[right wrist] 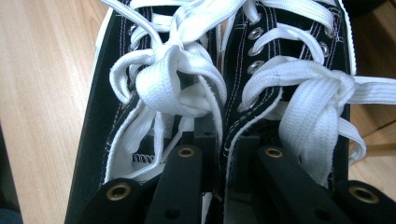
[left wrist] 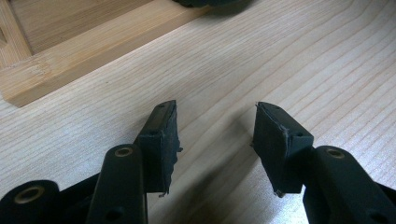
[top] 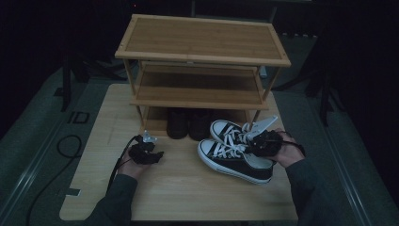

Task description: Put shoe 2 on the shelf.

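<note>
Right tool [right wrist: 219, 154]: clenched on the inner collars of both sneakers, pinching them together.
Sneakers [top: 235, 153]: black canvas pair, white laces tied in bows, white rubber soles; on the worktop [top: 179, 188] before the shoe rack [top: 202, 56].
Left tool [left wrist: 215, 140]: released, jaws apart above bare worktop.

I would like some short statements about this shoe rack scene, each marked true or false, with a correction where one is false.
1. The right gripper pinches the inner sides of both black sneakers together. True.
2. The left gripper holds a shoe. False: its jaws stand open over the bare table, nothing between them.
3. A dark pair of shoes stands on the lowest level of the wooden rack. True.
4. The sneakers have black laces. False: the laces are white.
5. The rack's top shelf carries shoes. False: it is bare.
</note>
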A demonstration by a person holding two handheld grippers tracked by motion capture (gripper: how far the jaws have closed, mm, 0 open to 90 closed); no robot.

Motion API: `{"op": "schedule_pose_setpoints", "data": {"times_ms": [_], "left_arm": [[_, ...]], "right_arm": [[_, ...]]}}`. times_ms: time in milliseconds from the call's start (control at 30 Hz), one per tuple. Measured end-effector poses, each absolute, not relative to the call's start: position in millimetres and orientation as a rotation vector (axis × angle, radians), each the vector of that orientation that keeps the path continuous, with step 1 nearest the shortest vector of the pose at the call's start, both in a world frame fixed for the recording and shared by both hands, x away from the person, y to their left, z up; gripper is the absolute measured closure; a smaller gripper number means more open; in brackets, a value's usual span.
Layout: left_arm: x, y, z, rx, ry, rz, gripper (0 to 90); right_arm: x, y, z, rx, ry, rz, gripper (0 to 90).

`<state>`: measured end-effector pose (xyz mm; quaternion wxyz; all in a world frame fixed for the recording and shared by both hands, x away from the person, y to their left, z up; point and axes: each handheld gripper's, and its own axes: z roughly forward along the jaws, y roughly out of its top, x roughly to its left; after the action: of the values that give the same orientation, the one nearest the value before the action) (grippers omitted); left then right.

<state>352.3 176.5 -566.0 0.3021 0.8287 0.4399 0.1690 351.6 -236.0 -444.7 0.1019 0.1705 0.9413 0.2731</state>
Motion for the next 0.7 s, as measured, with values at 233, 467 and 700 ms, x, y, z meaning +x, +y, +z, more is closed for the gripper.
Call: {"op": "schedule_pose_setpoints", "data": {"times_ms": [233,467,700], "left_arm": [[352,177,-566,2.197,1.165,0.448,50.6],[352,176,-566,2.195,1.167,0.449,50.6],[352,177,-566,2.195,1.166,0.449,50.5]], "right_arm": [[352,-236,-436,0.465,2.779,0.84,84.6],[351,-235,-427,0.419,2.784,0.879,84.6],[350,-233,-418,0.364,2.788,0.937,84.7]]}}
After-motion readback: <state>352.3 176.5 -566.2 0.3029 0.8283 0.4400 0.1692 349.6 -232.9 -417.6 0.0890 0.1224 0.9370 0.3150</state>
